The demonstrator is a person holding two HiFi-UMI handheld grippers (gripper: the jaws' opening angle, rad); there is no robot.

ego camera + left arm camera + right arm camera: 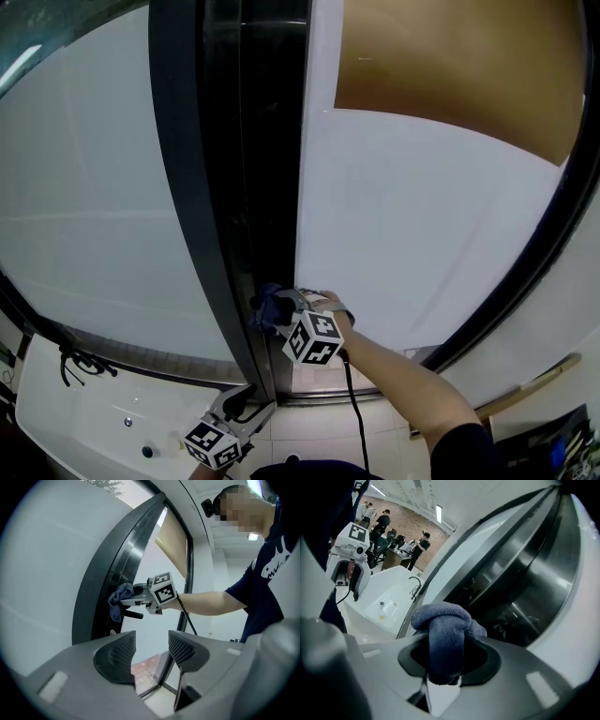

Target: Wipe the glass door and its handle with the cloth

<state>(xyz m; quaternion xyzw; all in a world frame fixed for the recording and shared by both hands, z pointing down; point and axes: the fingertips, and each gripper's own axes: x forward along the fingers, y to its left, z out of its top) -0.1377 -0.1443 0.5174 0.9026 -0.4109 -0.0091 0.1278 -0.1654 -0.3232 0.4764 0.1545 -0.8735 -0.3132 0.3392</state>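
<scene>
In the head view the glass door [422,234] fills nearly everything: a wide, smooth, pale pane that looks frosted, edged by a dark glossy frame [178,141]. A tan panel shows behind its upper part. Low on the dark upright strip at the door's edge, the right gripper [286,317] presses a bunched blue cloth [268,305] against the strip. I cannot tell whether this spot is the handle itself or the frame beside it. The left gripper [246,412] hangs lower, apart from the door, above a white sink [75,412]. In the left gripper view its jaws stand well apart with nothing between them, only brick-patterned floor and the door's foot beyond. Further off, the right gripper [133,603] holds the cloth [117,603] against the dark edge. In the right gripper view the jaws are closed on the cloth [440,620], a thick fold of soft, nubbly fabric bulging out in front of them. Behind it are a curved band of brushed metal and dark reflective glass. The cloth looks light and limp, and I judge it will slip unless a good fold stays pinched deep in the jaws, as it is now. The pane is hard, slick and probably fragile, so even, moderate pressure seems wise. The metal part should bear firmer rubbing.
</scene>
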